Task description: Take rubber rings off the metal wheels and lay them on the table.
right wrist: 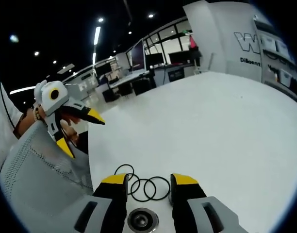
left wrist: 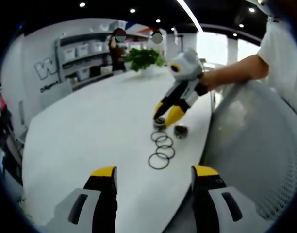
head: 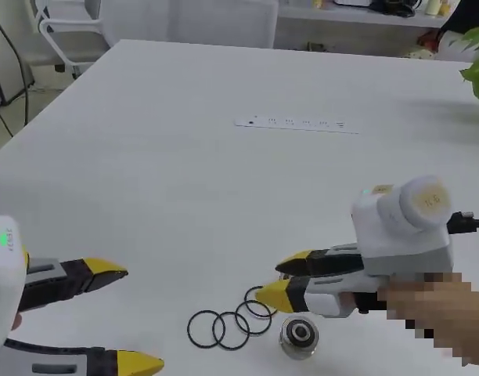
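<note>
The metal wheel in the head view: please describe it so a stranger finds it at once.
On the white table, look at the near edge, by the tips of the right tool. A chain of thin black rubber rings lies there, and the metal wheel sits right of it. Unlike the flat hoops, it is a solid, shiny silver disc with a dark centre.

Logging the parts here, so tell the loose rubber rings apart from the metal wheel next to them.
The rubber rings are thin, black, open hoops. The metal wheel is a thick, silvery disc with a dark centre. The rings lie flat, several of them overlapping in a row. The wheel sits alone past one end of that row and rises higher off the surface. Both are round and rest on the white table.
</note>
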Motion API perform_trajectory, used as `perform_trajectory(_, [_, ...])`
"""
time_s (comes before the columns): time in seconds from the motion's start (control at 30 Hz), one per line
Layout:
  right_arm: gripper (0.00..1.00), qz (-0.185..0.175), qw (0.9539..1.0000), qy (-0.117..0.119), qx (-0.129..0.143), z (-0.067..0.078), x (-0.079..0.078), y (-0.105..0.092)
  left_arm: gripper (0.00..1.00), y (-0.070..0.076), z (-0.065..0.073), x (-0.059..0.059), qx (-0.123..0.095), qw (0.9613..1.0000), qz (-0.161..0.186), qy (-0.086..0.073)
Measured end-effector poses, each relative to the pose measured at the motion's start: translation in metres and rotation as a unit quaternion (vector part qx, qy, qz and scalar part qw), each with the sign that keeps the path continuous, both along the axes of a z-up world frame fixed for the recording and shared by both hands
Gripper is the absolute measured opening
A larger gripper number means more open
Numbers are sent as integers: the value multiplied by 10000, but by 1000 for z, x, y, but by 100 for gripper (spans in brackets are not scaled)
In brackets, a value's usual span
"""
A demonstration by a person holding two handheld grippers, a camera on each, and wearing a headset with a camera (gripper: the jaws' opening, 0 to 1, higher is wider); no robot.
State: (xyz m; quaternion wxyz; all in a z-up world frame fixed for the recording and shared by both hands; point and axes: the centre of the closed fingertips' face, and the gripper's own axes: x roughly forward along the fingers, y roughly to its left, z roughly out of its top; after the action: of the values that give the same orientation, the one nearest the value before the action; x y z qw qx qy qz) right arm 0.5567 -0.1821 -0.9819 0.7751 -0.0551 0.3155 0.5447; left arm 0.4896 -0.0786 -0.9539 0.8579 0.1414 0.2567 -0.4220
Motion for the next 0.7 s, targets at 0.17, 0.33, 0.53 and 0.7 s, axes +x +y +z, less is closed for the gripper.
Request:
perform_trajectory(0.17, [36,180,9988,-439,88,19,-1,4,64,-6,-5,-2,-45,10000,-47,53])
perform_trajectory(0.33, [40,376,9969,-618,298,38,-8,8,64,-10,-9,-5,-47,9999,-83,126])
perform_trajectory(0.53, [45,458,9956,-740,358,53,-15,7,67,-14,-8,-6,-191,9997,-41,163])
perform_trajectory(0.7, [53,686,9939,-800,325,65,-29,9,70,-16,-6,-7,-325,9993,-2,185])
